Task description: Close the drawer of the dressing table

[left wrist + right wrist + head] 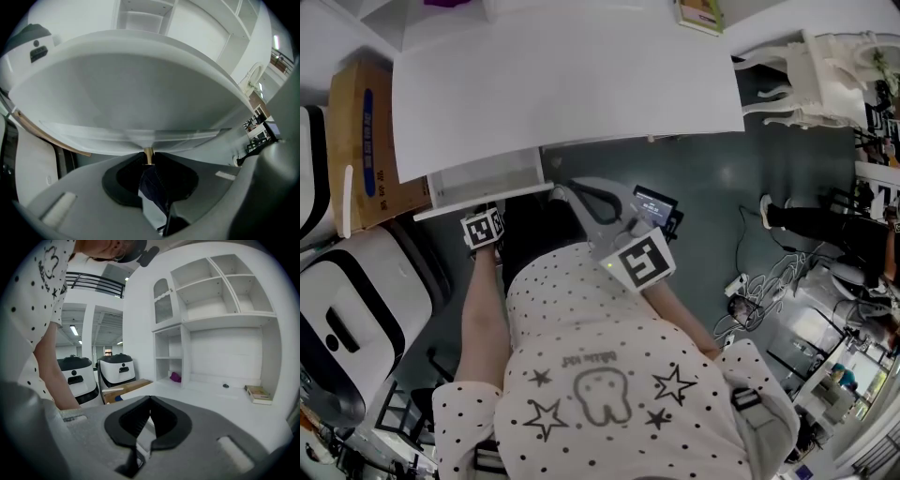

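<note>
Nearest me, left tongs (pixel 148 158): tips closed on the thin brass stem of the knob (pixel 148 154), nothing else in the bite, and the grip looks square. The knob sits in the middle of the drawer (pixel 140 139) front, which fills the band just past the tips. Right tongs (pixel 150 399): tips together, empty, held in the air. From the head view they hang just beside the drawer's right end (pixel 546 185); I cannot tell whether they touch it. The drawer (pixel 478 176) itself stands well out from under the left part of the surface (pixel 572 84), its white inside open to view and, as far as I can see, holding nothing. So by my reading the hold is made and the closing itself is not: the whole travel is left. What remains is one straight push on the knob until the front comes flush under the surface edge, then letting go. Beyond the drawer, the dressing table's top is mostly bare, with a book (pixel 701 13) at the far edge and white shelves (pixel 220 291) behind. A cardboard box (pixel 367 141) stands left of the drawer, apart from it.
</note>
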The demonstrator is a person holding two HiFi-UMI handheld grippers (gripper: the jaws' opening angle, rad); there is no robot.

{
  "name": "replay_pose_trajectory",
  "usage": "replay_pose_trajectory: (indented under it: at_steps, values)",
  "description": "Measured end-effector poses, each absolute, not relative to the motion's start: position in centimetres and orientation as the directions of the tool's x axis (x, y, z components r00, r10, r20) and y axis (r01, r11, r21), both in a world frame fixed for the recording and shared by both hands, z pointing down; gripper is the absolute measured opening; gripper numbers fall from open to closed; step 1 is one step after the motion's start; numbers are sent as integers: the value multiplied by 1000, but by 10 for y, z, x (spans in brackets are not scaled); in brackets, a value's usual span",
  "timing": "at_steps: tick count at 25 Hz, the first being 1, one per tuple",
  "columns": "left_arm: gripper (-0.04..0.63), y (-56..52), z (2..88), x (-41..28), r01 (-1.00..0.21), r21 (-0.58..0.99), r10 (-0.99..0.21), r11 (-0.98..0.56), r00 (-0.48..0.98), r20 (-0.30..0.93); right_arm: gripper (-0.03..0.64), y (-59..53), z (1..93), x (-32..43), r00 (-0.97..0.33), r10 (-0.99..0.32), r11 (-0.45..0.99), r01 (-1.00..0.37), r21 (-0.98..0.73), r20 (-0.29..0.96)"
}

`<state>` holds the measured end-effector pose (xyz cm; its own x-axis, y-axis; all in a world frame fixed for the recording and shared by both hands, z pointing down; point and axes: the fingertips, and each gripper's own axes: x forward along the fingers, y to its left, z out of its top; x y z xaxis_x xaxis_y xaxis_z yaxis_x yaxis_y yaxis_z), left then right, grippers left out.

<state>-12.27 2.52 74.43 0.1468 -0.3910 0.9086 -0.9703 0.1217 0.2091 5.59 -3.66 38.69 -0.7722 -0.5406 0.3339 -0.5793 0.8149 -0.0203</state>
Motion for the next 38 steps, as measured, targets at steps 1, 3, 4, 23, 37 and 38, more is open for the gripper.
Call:
replay_pose_trajectory:
  at_steps: [1,3,4,23,37,38]
  values:
    - [69,25,744,-123,-970,209,-399,121,145,906,-3,-37,387,56,-772,-541,815,-579,-17,334]
    - [69,25,744,-123,-970,211,-405,121,146,902,-3,-40,385,56,-771,-546,813,-581,-13,328]
    - [69,25,743,-122,-970,212,-405,116,148,902,-3,-42,384,56,-769,-550,811,-585,-13,324]
    - [72,13,744,-122,-972,227,-391,67,184,902,-3,-52,383,50,-757,-569,796,-605,-17,321]
    - [77,11,745,-121,-974,220,-358,57,186,915,-3,-55,382,52,-750,-575,790,-613,-14,327]
    - [77,11,745,-121,-974,220,-357,58,186,915,-3,-55,382,52,-749,-576,790,-613,-13,328]
